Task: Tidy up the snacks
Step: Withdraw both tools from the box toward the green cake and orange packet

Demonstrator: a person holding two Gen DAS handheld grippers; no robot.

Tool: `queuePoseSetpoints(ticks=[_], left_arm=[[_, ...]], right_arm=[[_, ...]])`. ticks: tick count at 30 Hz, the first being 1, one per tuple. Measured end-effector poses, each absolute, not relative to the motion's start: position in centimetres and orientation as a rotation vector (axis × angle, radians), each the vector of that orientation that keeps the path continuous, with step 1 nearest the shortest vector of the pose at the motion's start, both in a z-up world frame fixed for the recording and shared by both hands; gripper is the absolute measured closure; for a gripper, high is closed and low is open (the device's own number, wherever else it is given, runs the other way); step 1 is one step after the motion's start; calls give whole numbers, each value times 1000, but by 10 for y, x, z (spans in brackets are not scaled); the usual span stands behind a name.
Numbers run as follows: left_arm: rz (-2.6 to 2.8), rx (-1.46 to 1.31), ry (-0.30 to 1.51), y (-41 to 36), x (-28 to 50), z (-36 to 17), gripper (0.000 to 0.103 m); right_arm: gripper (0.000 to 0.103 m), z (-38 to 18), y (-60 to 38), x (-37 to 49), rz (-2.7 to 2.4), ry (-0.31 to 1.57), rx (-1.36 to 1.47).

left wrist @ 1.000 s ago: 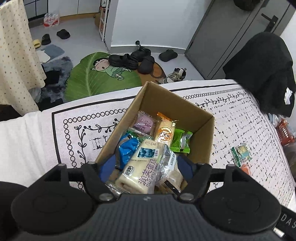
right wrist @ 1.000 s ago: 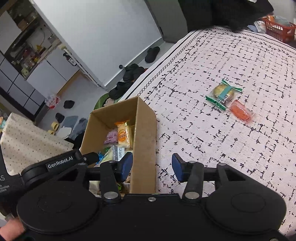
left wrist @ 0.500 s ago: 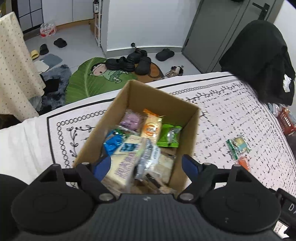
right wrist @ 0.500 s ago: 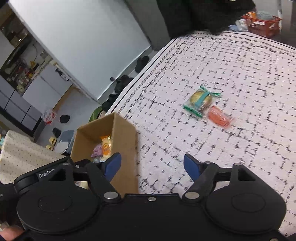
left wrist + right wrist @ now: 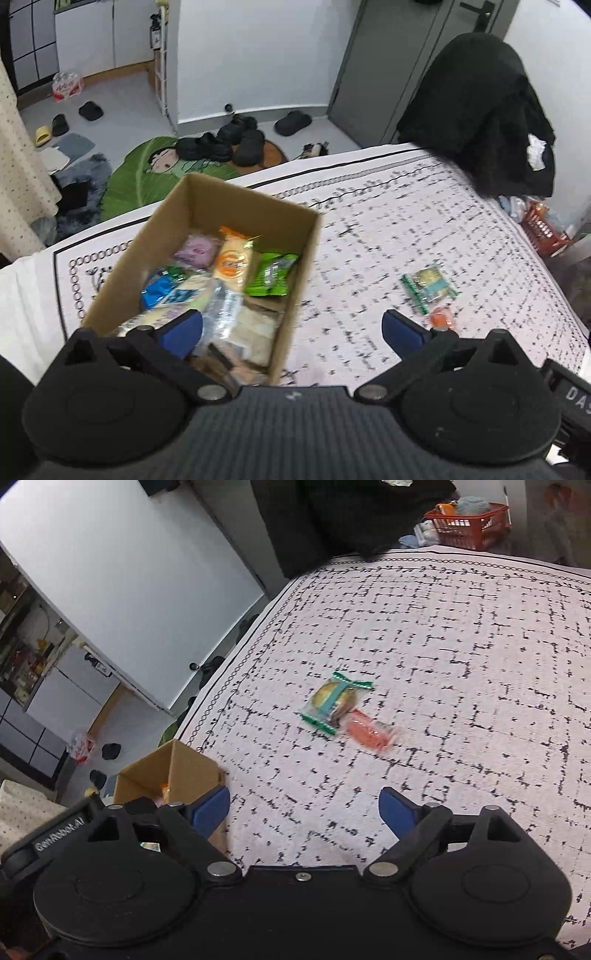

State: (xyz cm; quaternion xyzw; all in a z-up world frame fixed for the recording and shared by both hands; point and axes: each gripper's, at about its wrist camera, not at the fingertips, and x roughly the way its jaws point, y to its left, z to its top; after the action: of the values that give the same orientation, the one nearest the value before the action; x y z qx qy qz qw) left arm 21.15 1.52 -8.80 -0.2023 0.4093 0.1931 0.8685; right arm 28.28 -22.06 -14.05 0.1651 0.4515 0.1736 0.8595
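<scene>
I am looking at the cardboard box [image 5: 207, 266] on the left of the table [image 5: 369, 236], sitting close to the near edge of the patterned cloth and already heaped with snack packets. My left gripper [image 5: 291, 328] is hanging over the box's right wall with its fingers spread wide and nothing between them; they have just been opening. If I am swinging it carelessly, a finger could be catching that wall and shoving the box toward the edge, or knocking the top packets out.

Further right, the green-edged snack [image 5: 336, 701] and the orange snack [image 5: 369, 733] are lying on the cloth, touching each other and well apart from the box. My right gripper [image 5: 304, 808] is pointing toward them, fingers likewise spread and empty, just having widened. Because the two packets are lying touching, I am risking pinching both at once, or pushing one away while closing on the other. The slick wrappers may also be slipping out during the carry.
</scene>
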Motion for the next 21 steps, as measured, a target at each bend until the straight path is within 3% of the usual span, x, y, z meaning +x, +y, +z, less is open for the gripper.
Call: queuePoseSetpoints(ticks=[10,21], left_arm=[[294,-420,800,-18,223,-86,0],[190,-375,929,-39,265,-108,0]], right_arm=[[5,-153,-239,291,292,912,321],[8,-173,-257,319,294,912,337]])
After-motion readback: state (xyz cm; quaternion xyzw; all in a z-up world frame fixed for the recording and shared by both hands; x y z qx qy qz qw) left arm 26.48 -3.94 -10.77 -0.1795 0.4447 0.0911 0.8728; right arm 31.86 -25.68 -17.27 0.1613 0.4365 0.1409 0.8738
